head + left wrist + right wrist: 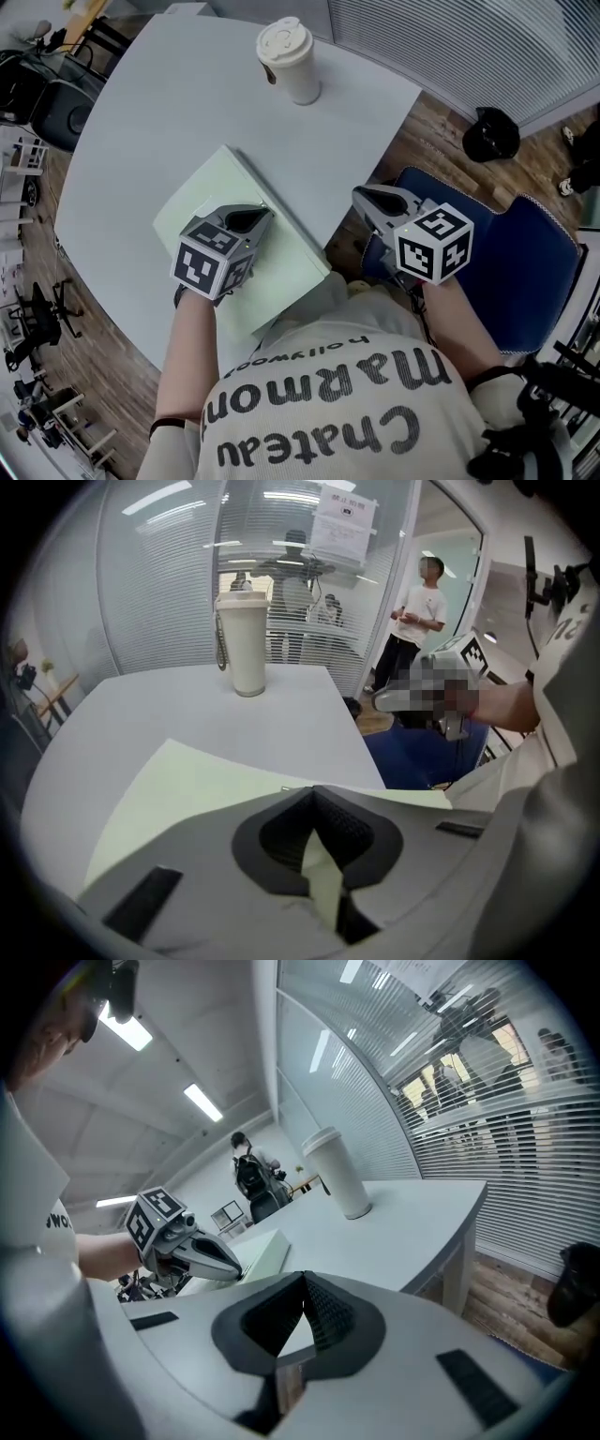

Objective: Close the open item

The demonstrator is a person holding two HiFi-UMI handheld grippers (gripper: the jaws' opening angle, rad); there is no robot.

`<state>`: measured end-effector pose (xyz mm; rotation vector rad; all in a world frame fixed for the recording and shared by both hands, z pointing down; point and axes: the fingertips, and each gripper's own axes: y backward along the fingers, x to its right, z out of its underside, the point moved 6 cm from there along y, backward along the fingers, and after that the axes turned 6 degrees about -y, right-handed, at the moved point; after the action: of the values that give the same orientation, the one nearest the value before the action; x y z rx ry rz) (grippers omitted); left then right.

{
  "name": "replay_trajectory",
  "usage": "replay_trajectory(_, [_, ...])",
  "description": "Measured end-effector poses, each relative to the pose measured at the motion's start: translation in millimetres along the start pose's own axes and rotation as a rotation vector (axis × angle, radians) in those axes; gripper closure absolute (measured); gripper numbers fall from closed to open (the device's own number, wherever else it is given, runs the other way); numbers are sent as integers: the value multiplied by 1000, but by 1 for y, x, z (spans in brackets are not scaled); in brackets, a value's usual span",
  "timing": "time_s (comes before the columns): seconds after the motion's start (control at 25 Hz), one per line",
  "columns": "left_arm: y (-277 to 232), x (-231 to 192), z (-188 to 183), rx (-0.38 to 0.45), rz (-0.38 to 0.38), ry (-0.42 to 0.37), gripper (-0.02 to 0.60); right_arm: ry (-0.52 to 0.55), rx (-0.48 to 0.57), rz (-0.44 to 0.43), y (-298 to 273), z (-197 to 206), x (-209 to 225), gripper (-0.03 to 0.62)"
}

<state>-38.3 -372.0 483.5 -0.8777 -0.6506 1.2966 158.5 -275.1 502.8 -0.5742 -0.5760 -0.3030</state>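
A pale green book [292, 261] lies flat on the grey table [159, 112], near its front edge, with its cover down. My left gripper [266, 212] hovers over the book's middle, jaws shut with nothing between them. In the left gripper view the green cover [197, 789] fills the space under the closed tips of the left gripper [312, 790]. My right gripper [357, 194] is off the table's right edge, above a chair, also shut and empty. From the right gripper view [303, 1277] the book [268, 1251] and the left gripper [234, 1269] show at left.
A white lidded cup [291, 62] stands at the table's far side, beyond the book. A blue chair [520, 272] sits to the right of the table. A black object [489, 134] lies on the wood floor. A person [412, 635] stands behind the glass partition.
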Motion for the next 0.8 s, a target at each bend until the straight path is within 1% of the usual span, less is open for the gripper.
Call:
replay_trajectory(0.12, [-11, 2, -7, -93, 3, -62, 585, 7, -1, -4, -3, 0, 6, 595])
replay_trajectory(0.2, [-15, 2, -8, -134, 16, -80, 583, 10, 0, -8, -4, 2, 5, 595])
replay_trajectory(0.32, [-19, 0, -11, -163, 45, -83, 578, 21, -3, -14, -4, 2, 4, 595])
replay_trajectory(0.44, [-27, 3, -17, -180, 48, -112, 575, 24, -14, -24, 4, 2, 7, 595])
replay_trajectory(0.6, [-30, 6, -17, -198, 0, -176, 569, 62, -32, -38, 18, 6, 5, 595])
replay_trajectory(0.72, [-30, 9, -16, -239, -48, -222, 568, 87, -63, -51, 31, 18, 4, 595])
replay_trajectory(0.8, [-31, 13, -16, -262, -80, -239, 568, 98, -90, -58, 40, 28, 3, 595])
